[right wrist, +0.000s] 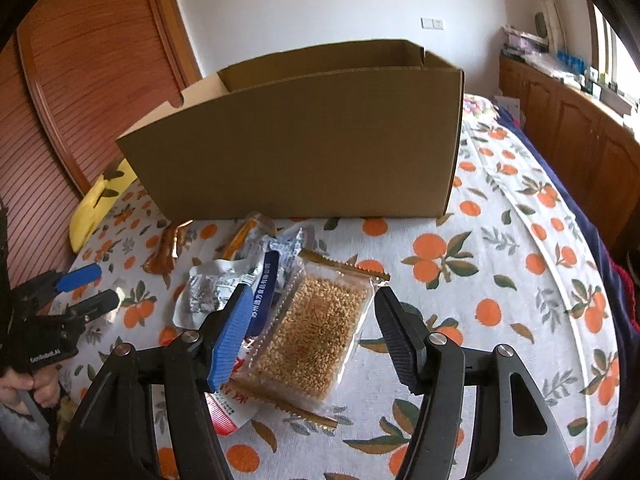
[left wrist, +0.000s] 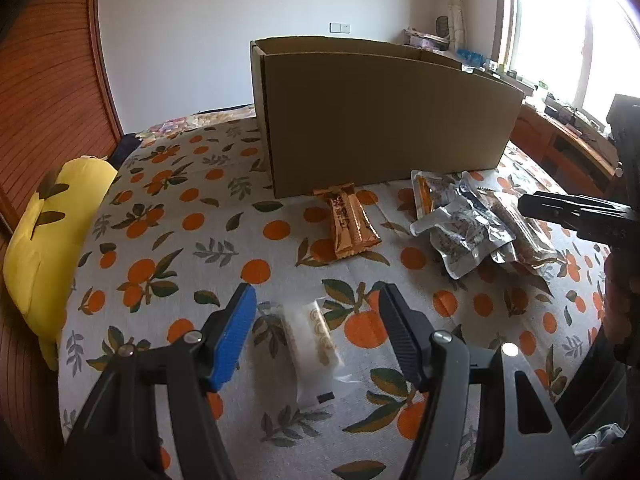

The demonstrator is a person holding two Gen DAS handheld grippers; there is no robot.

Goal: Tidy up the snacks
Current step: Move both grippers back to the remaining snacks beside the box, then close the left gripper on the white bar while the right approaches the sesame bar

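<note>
In the left wrist view my left gripper [left wrist: 318, 290] is open and hangs just over a clear packet of pale biscuits [left wrist: 312, 336] that lies flat on the orange-print cloth. Neither finger touches it. Further off lie an orange snack packet [left wrist: 350, 224] and a heap of silver packets [left wrist: 468, 224], in front of an open cardboard box [left wrist: 380, 120]. My right gripper [right wrist: 313, 291] is open too, its fingers on either side of a clear packet of golden grain bar [right wrist: 316, 328], above it and not pressing. Silver packets [right wrist: 212, 292] and a blue-striped packet [right wrist: 266, 288] lie to its left.
A yellow pillow [left wrist: 48, 248] lies at the bed's left edge beside a wooden slatted door [left wrist: 48, 80]. Wooden cabinets [right wrist: 580, 128] run along the right wall under a window. A red and white packet [right wrist: 228, 412] sticks out under the grain bar. A person's hand [right wrist: 24, 384] holds the left gripper [right wrist: 90, 288].
</note>
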